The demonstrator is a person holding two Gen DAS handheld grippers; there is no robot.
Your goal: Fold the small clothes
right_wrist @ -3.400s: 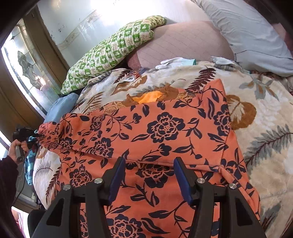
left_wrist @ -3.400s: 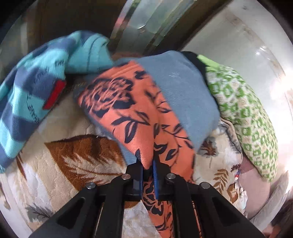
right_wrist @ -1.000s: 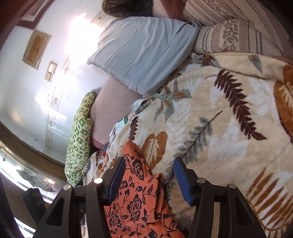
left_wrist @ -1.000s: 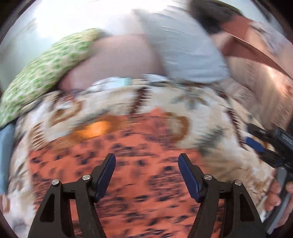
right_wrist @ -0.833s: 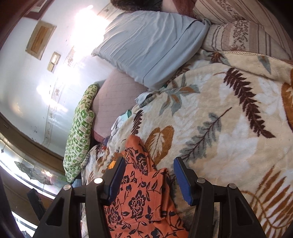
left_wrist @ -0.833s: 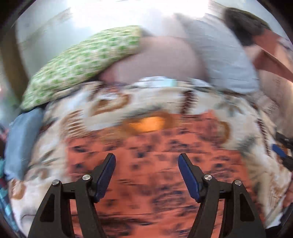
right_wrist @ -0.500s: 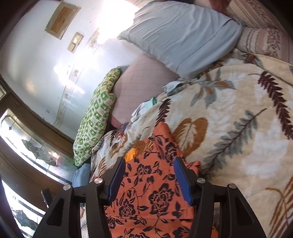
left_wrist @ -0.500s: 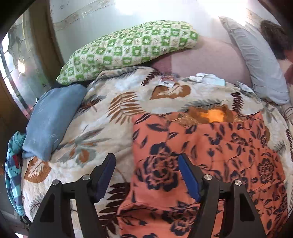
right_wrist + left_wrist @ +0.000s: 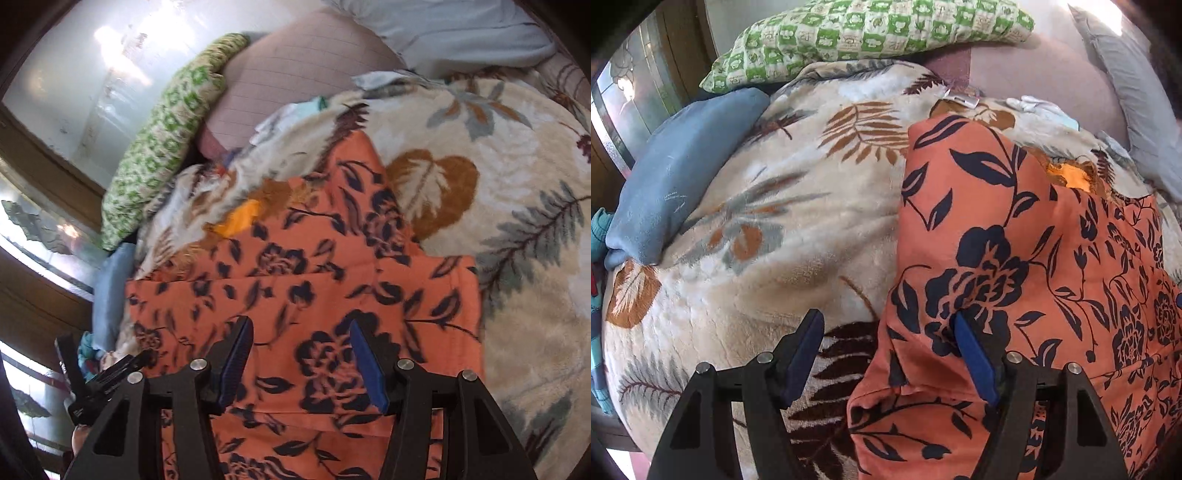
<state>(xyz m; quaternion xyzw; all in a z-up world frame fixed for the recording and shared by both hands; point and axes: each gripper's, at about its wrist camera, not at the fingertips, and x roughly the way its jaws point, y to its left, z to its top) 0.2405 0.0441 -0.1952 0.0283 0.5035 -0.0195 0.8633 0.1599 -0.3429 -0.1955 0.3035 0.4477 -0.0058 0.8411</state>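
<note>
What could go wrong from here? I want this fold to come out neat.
1. The left claw is opening astride the orange garment's edge; closing here could pinch the plush blanket too.
2. The right claw hangs open over a doubled layer; it may grab only the top layer.

Left wrist view: looks steeply down along its jaws, close over the left edge of the orange floral garment [image 9: 1034, 258] on the leaf-patterned blanket [image 9: 768, 229], facing the green checked pillow [image 9: 871, 33] at the bed's head. Right wrist view: close above the same garment [image 9: 303, 288], tilted down toward the same pillow [image 9: 166, 136] and the wall. Both views share garment, blanket and pillows; the right view also catches the left gripper [image 9: 99, 376] at lower left.
</note>
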